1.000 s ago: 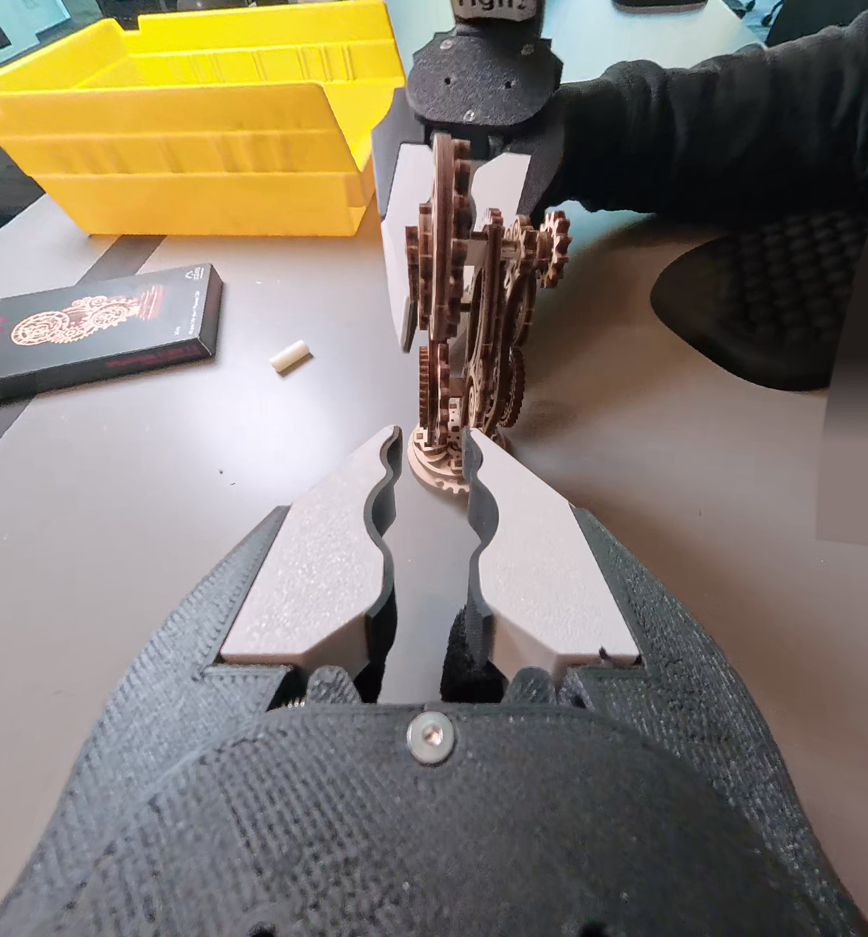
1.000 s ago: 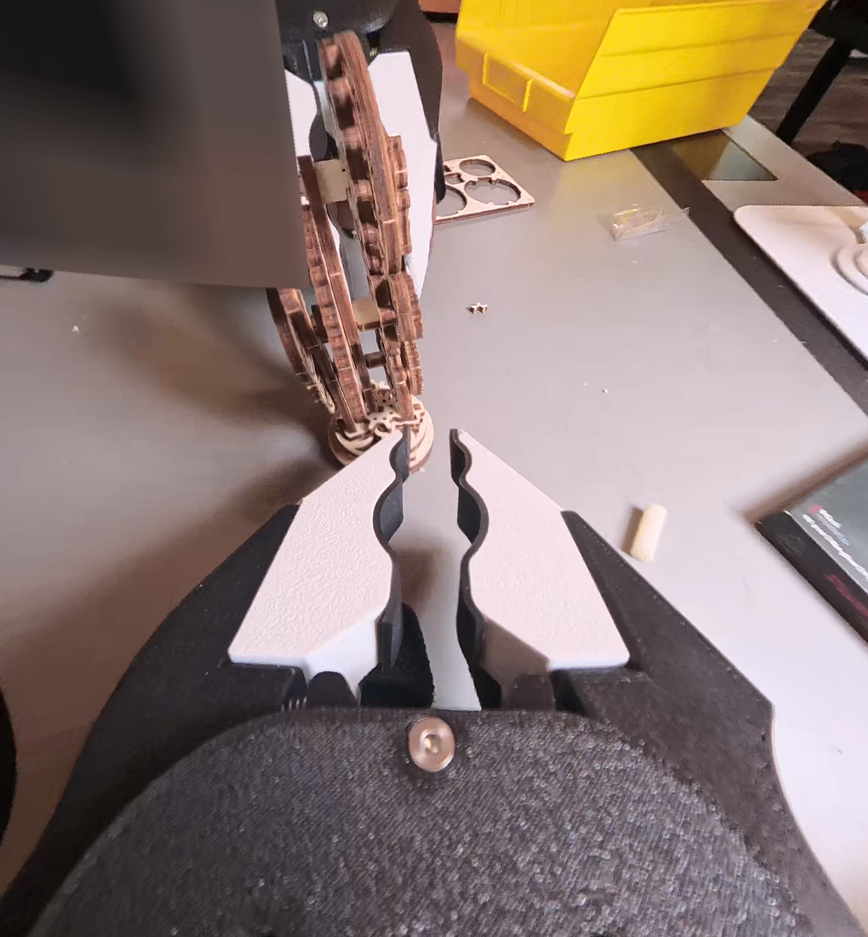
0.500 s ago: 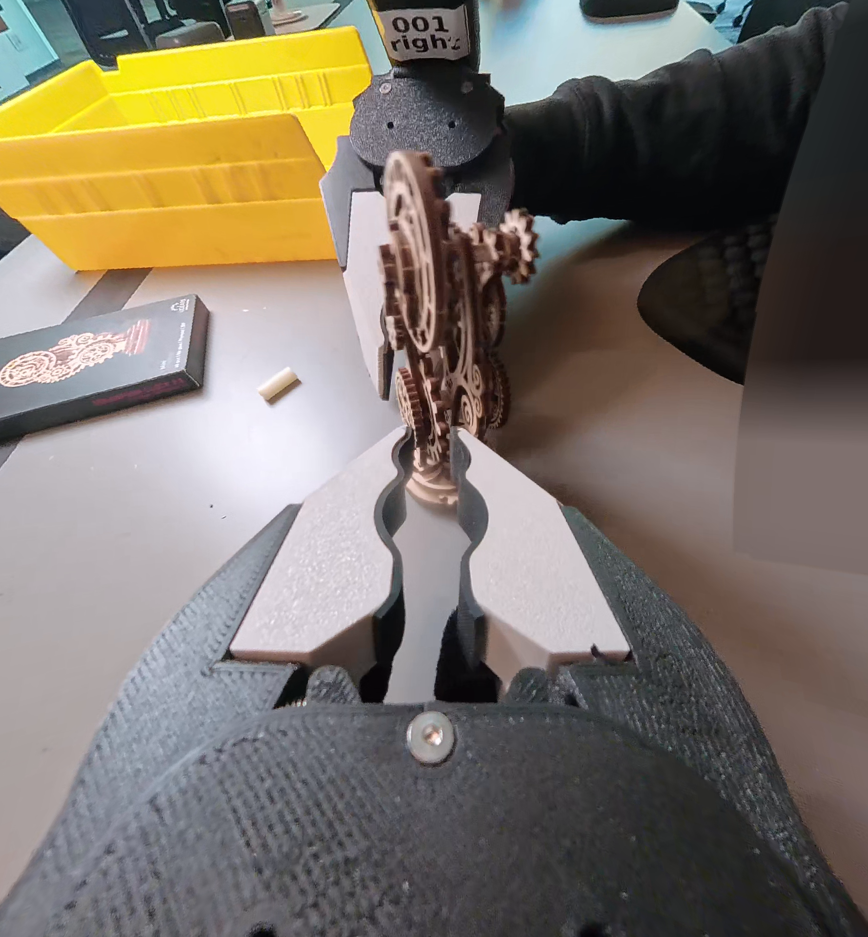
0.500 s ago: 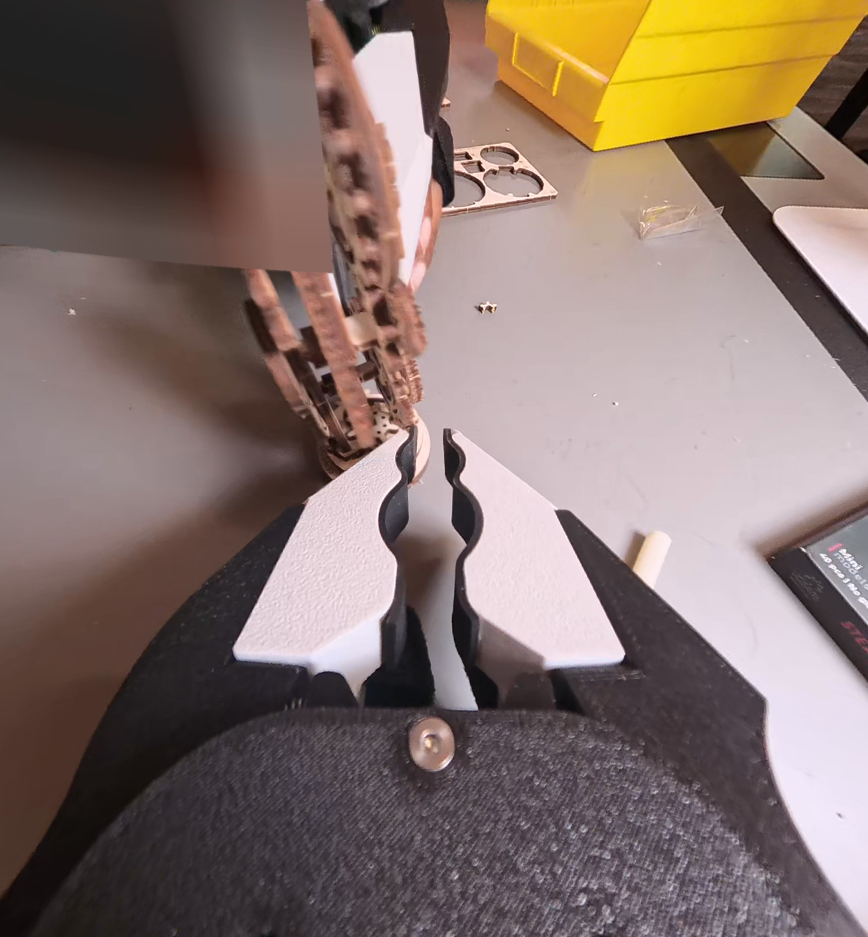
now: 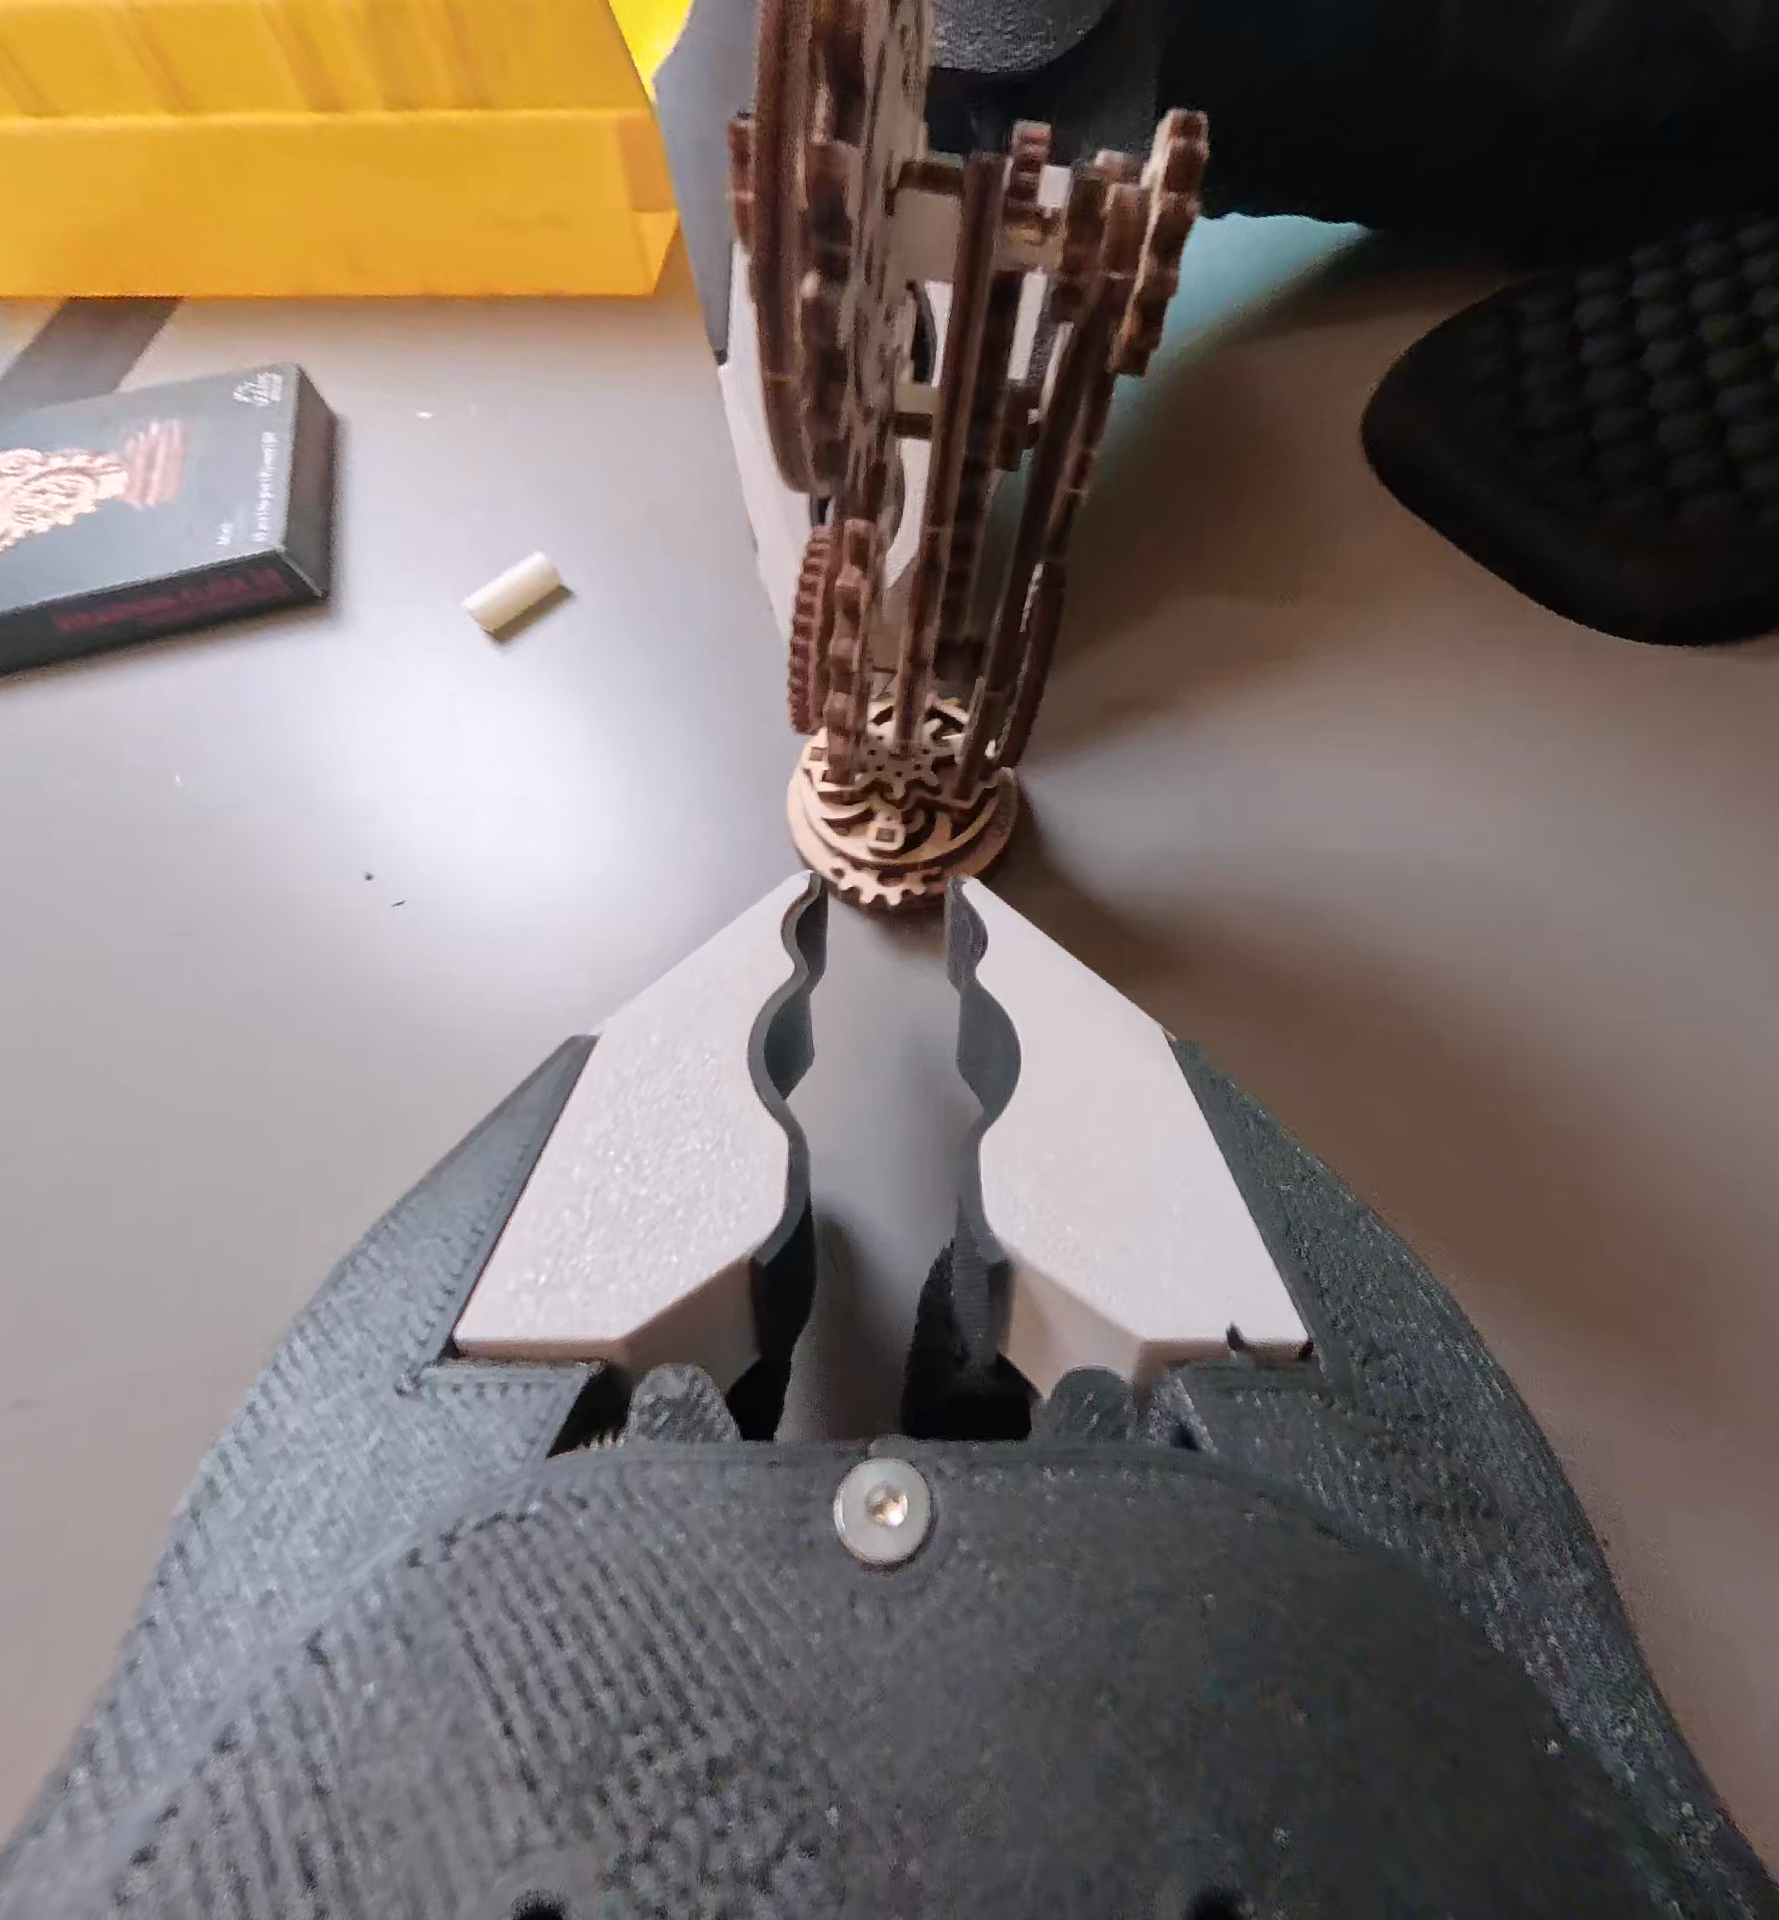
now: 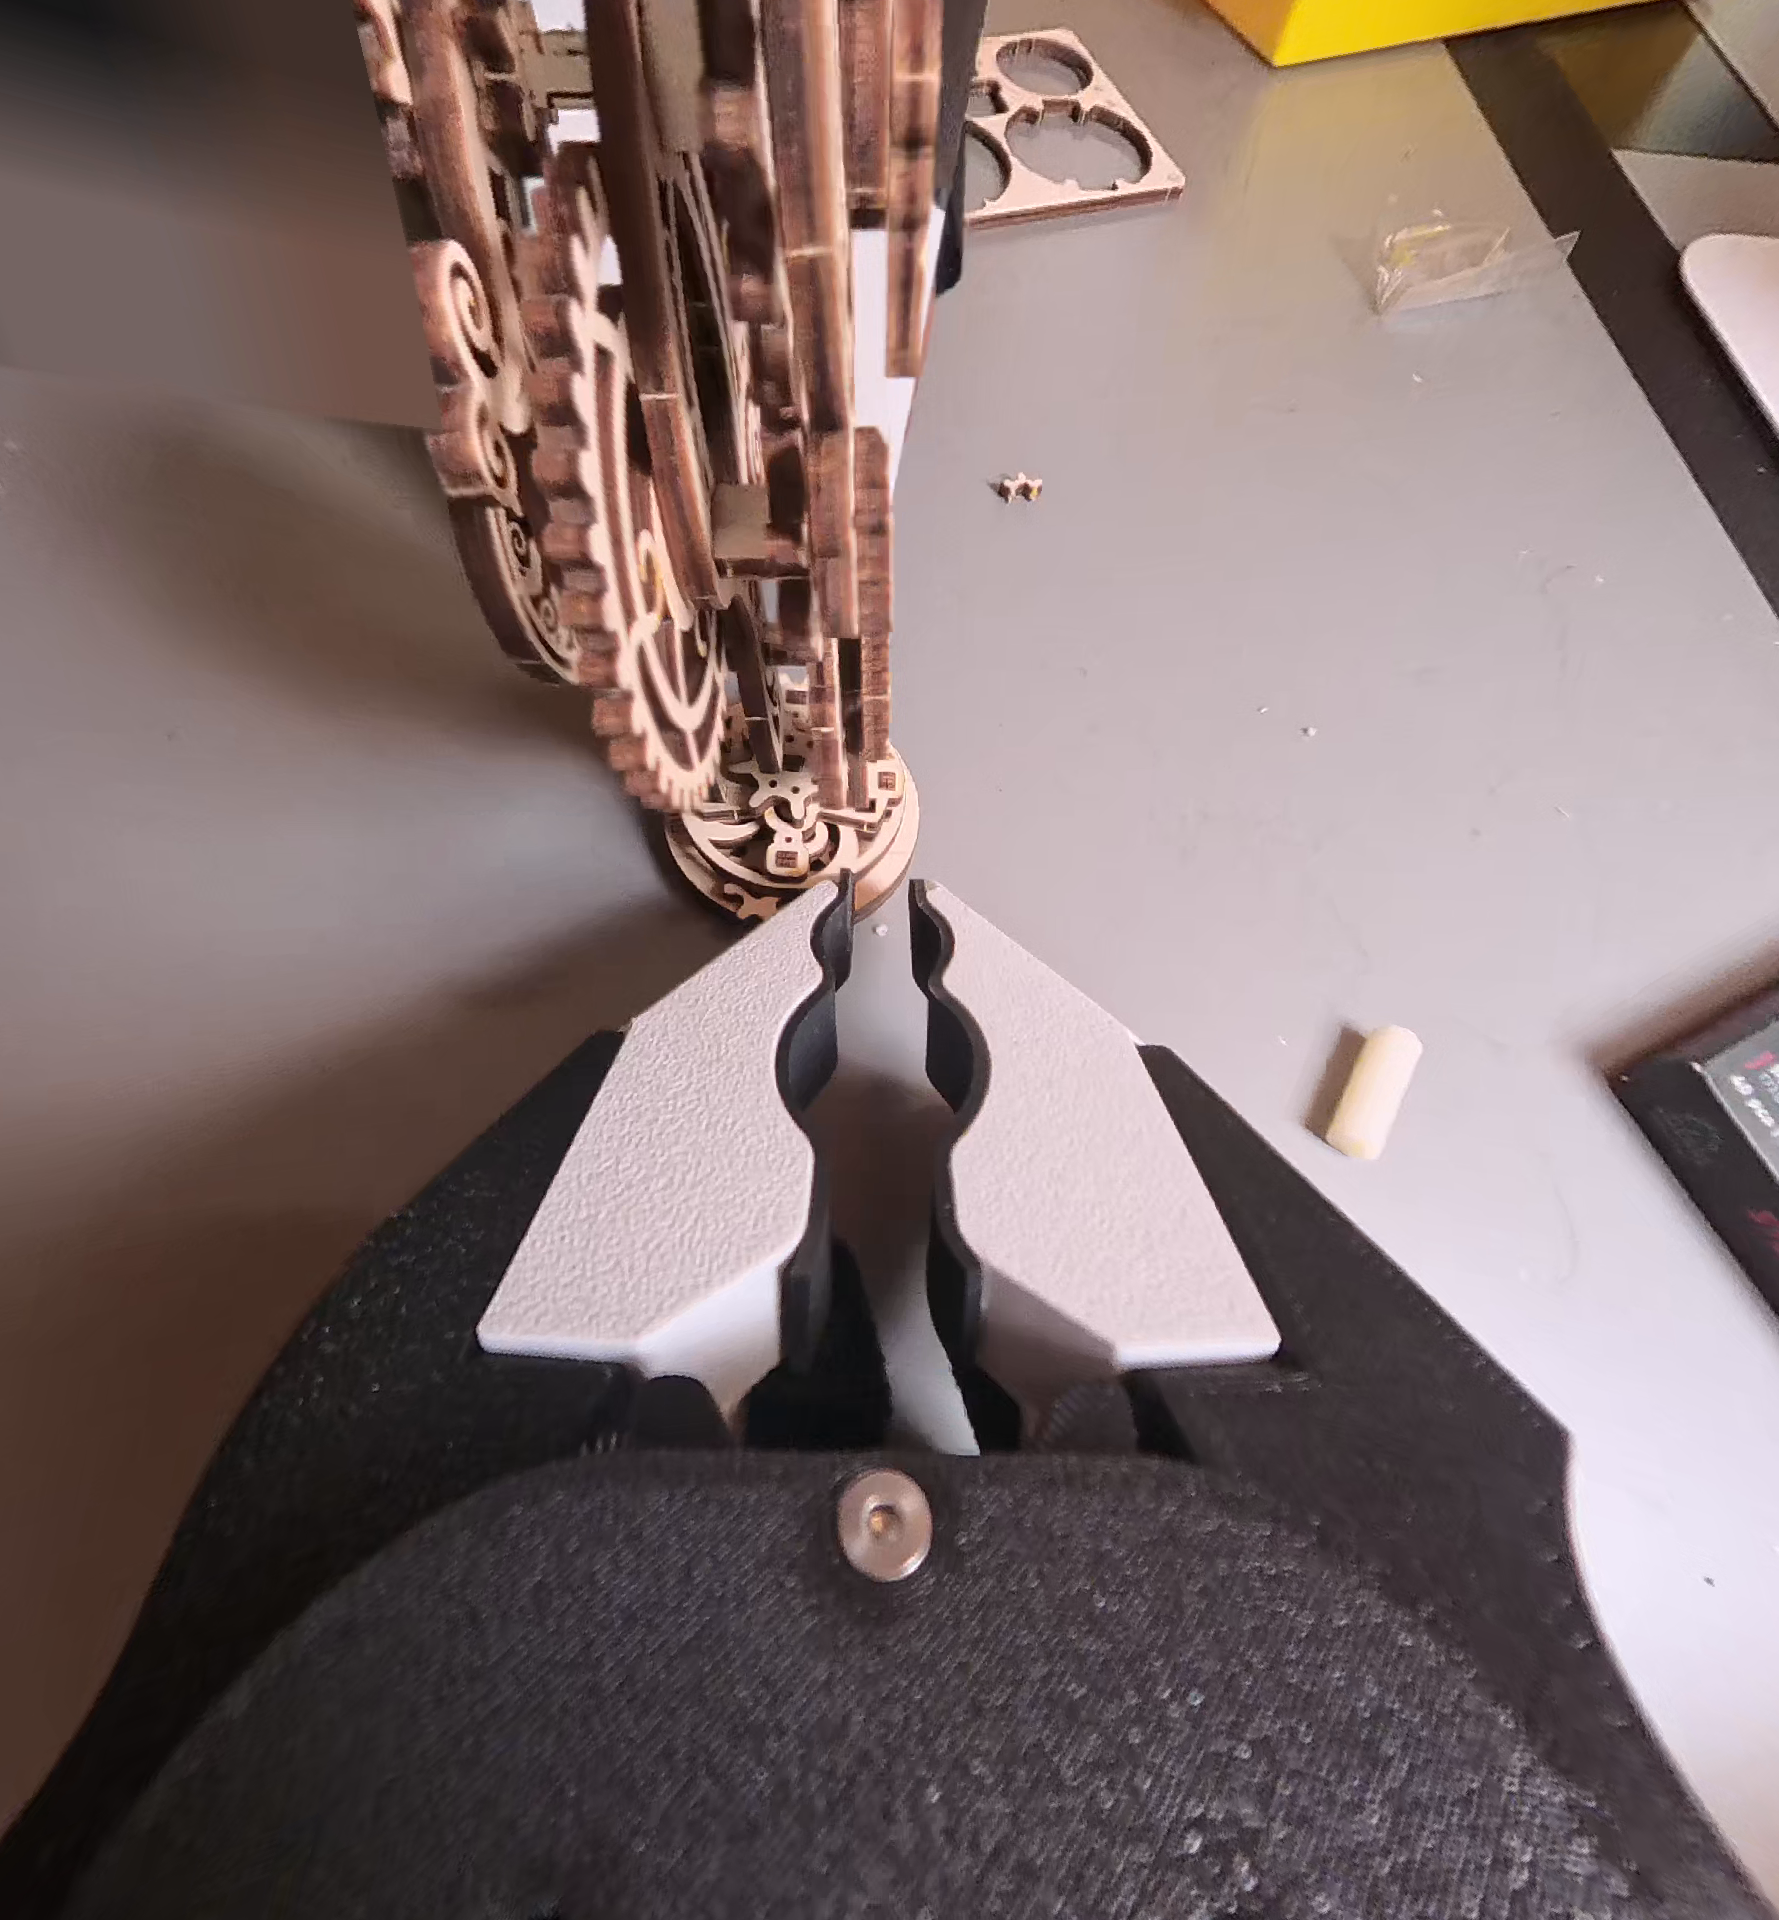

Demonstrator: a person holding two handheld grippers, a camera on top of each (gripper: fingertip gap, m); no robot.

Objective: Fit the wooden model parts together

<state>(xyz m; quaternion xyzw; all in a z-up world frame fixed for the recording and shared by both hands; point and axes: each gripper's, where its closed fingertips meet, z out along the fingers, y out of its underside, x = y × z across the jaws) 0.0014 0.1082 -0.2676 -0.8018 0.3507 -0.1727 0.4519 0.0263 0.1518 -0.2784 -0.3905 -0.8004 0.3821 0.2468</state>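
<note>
On the left, the left gripper (image 5: 882, 894) sits low over the grey table (image 5: 293, 935) with its jaws a moderate way apart; the round base of the wooden gear model (image 5: 906, 831) stands just at its fingertips, and nothing is clamped. The model stands upright on the table between the two grippers. On the right, the right gripper (image 6: 880, 896) has only a narrow gap, bare table showing through it, and its left fingertip (image 6: 831, 914) lies at the rim of the base.
</note>
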